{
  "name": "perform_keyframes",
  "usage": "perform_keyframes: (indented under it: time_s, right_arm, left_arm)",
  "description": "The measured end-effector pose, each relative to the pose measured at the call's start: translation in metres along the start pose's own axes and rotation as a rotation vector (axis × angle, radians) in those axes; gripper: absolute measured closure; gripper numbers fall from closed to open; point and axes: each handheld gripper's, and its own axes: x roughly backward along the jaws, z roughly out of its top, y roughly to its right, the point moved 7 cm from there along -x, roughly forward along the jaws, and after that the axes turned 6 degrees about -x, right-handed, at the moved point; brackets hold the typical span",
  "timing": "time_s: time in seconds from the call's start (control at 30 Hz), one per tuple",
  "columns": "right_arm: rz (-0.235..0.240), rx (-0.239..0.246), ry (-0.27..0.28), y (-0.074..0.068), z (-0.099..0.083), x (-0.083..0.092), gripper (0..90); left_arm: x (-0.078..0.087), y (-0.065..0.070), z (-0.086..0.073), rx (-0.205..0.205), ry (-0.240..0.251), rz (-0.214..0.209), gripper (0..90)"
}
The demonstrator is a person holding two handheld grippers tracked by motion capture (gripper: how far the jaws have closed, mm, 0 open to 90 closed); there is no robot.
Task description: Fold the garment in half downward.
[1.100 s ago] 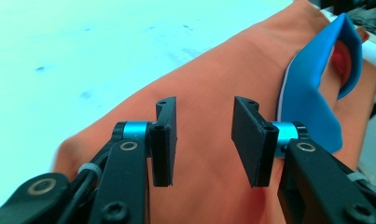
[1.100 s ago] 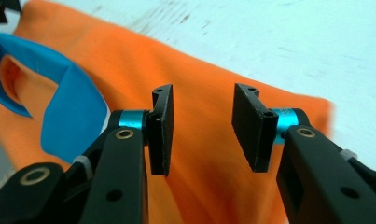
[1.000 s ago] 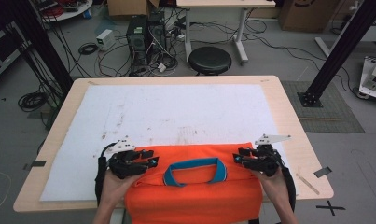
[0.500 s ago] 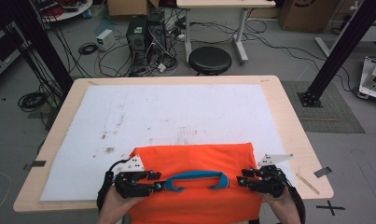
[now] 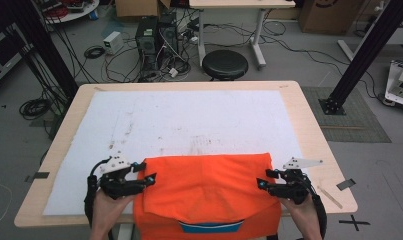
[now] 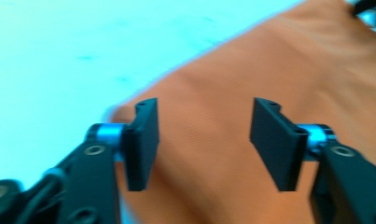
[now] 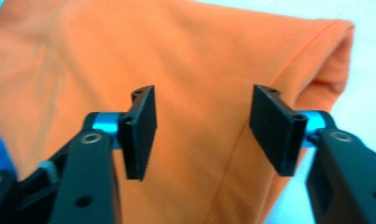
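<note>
Orange folded cloth garment [image 5: 206, 192]: lay at near edge of white-covered wooden table [image 5: 189, 120], blue collar band [image 5: 209, 227] over the edge.
Left gripper [image 5: 148, 178]: jaws just opened, wide, holding nothing, above garment's left edge.
Right gripper [image 5: 261, 184]: jaws just opened, wide, empty, above its right edge.

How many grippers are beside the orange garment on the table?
2. The left gripper is at the left edge of the orange garment, the right gripper at its right edge. Both have open jaws that have just been opening, gripping nothing.
</note>
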Motion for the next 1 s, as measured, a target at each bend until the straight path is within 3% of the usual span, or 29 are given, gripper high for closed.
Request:
perform_keyframes:
  time_s: [0.1, 0.17, 0.23, 0.5, 0.67, 0.83, 1.0]
  right_arm:
    - [-0.02, -0.02, 0.022, 0.007, 0.006, -0.002, 35.8]
    - [-0.028, -0.018, 0.037, 0.011, 0.01, -0.003, 33.1]
    - [-0.033, -0.023, 0.049, 0.014, 0.014, -0.003, 31.0]
    - [-0.028, -0.04, 0.088, 0.033, 0.03, -0.005, 29.1]
    - [-0.023, -0.056, 0.085, 0.04, 0.034, -0.008, 28.6]
    - [-0.023, -0.061, 0.083, 0.05, 0.037, -0.01, 28.4]
    - [0.016, -0.011, 0.06, 0.051, 0.04, -0.016, 26.8]
  left_arm:
    - [-0.004, -0.025, 0.0, 0.027, 0.012, 0.012, 33.7]
    - [-0.012, -0.036, -0.001, 0.043, -0.01, 0.004, 30.6]
    - [-0.02, -0.039, -0.002, 0.049, -0.028, -0.04, 28.1]
    - [-0.046, -0.037, -0.015, -0.004, -0.172, -0.092, 25.9]
    - [-0.049, -0.036, -0.021, -0.011, -0.207, -0.111, 38.9]
    - [-0.046, -0.036, -0.025, -0.018, -0.164, -0.077, 52.7]
    - [-0.045, -0.035, -0.028, -0.019, -0.128, -0.061, 62.8]
